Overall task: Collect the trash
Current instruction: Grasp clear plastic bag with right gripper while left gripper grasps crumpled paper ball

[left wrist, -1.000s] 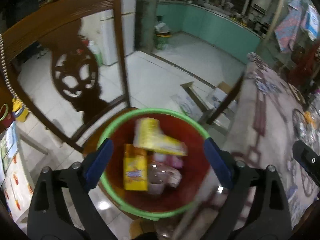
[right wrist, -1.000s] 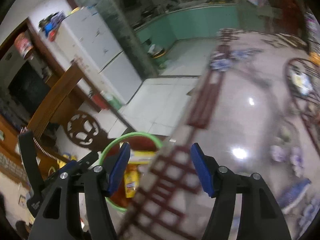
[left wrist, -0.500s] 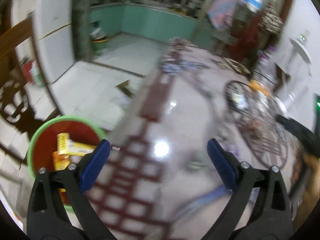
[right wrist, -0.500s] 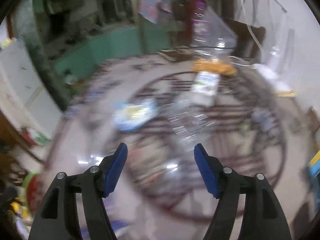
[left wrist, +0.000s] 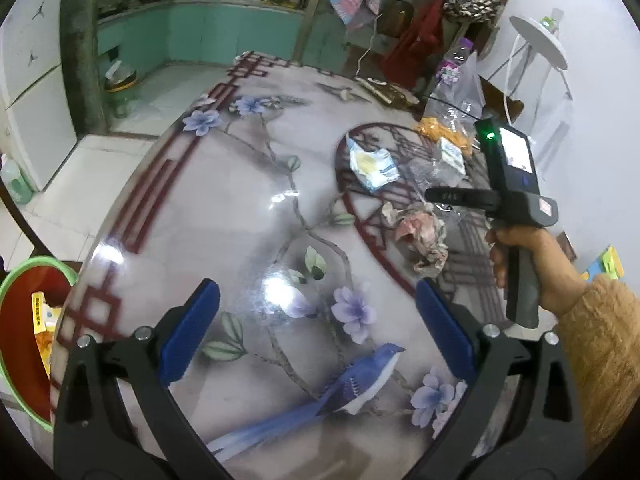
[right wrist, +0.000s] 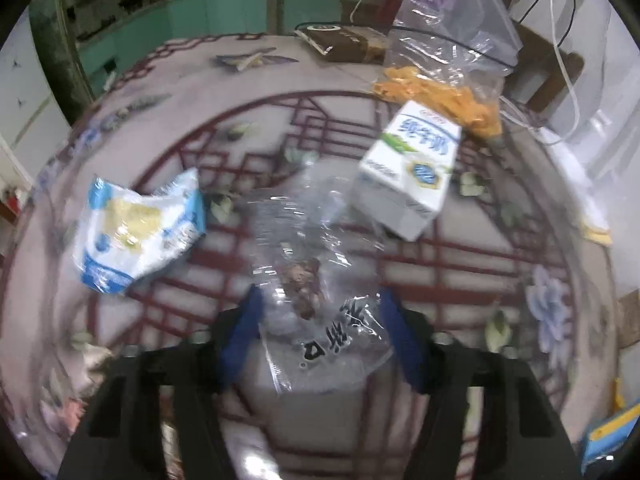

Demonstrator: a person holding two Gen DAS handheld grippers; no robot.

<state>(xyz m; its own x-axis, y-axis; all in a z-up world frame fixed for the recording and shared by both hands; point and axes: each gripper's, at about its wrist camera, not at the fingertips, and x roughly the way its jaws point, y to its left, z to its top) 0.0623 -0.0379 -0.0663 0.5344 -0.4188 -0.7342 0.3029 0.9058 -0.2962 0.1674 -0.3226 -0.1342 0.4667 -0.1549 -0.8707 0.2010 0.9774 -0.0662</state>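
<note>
My left gripper [left wrist: 316, 320] is open and empty above the glossy flowered table [left wrist: 224, 216]. A red bin with a green rim [left wrist: 24, 276] holding yellow packets stands off the table's left edge. My right gripper [right wrist: 320, 332] is open, its blue pads on either side of a clear plastic bag [right wrist: 312, 264]; I cannot tell if they touch it. A blue-white wrapper [right wrist: 136, 232] lies to its left and a white milk carton [right wrist: 408, 168] to its right. A crumpled pink paper wad [left wrist: 420, 232] lies near the right gripper's body [left wrist: 516, 200].
A clear bag of orange snacks [right wrist: 440, 92] and a dark flat packet [right wrist: 344, 40] lie at the table's far side. White cables [right wrist: 564, 80] run at the right. A white stand [left wrist: 536, 40] is beyond the table. Tiled floor [left wrist: 100, 160] lies to the left.
Both grippers swung from the bin to over the table. My right gripper has come down around the clear plastic bag; my left gripper stayed open and empty.
</note>
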